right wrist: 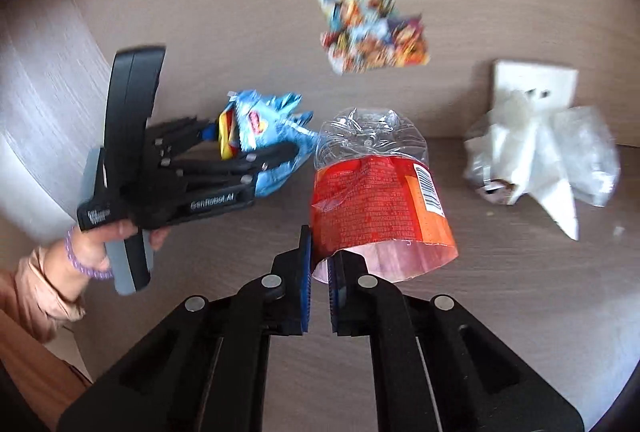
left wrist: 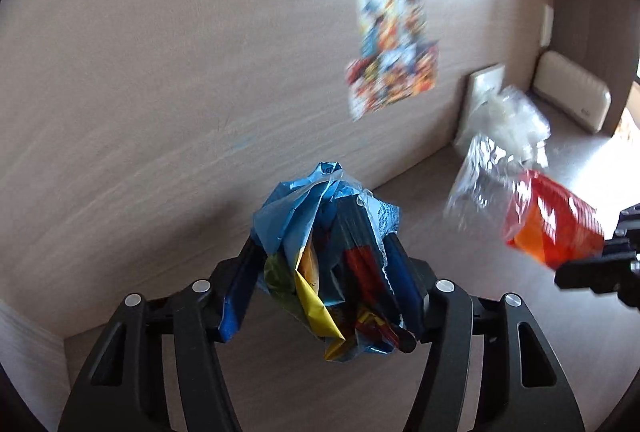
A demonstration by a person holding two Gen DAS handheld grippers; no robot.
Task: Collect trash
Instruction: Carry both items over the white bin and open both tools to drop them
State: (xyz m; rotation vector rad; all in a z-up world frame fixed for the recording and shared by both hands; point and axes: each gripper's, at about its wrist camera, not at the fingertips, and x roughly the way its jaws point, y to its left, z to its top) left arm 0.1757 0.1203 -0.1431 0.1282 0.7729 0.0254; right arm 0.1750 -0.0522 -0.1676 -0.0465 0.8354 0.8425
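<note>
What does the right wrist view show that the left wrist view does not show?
Only the right wrist view: the person's hand with a beaded bracelet, holding the left gripper's handle, and the right gripper's pads clamped on the red-labelled wrapper's edge.

Only the left wrist view: a beige box on the floor by the wall.

Both: the left gripper shut on the crumpled blue packet, the red-labelled wrapper, a white plastic bag, the wall outlet, and the colourful sticker strip.

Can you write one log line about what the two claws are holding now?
left claw: shut on blue wrapper | right claw: shut on orange wrapper | white bag: on table
</note>
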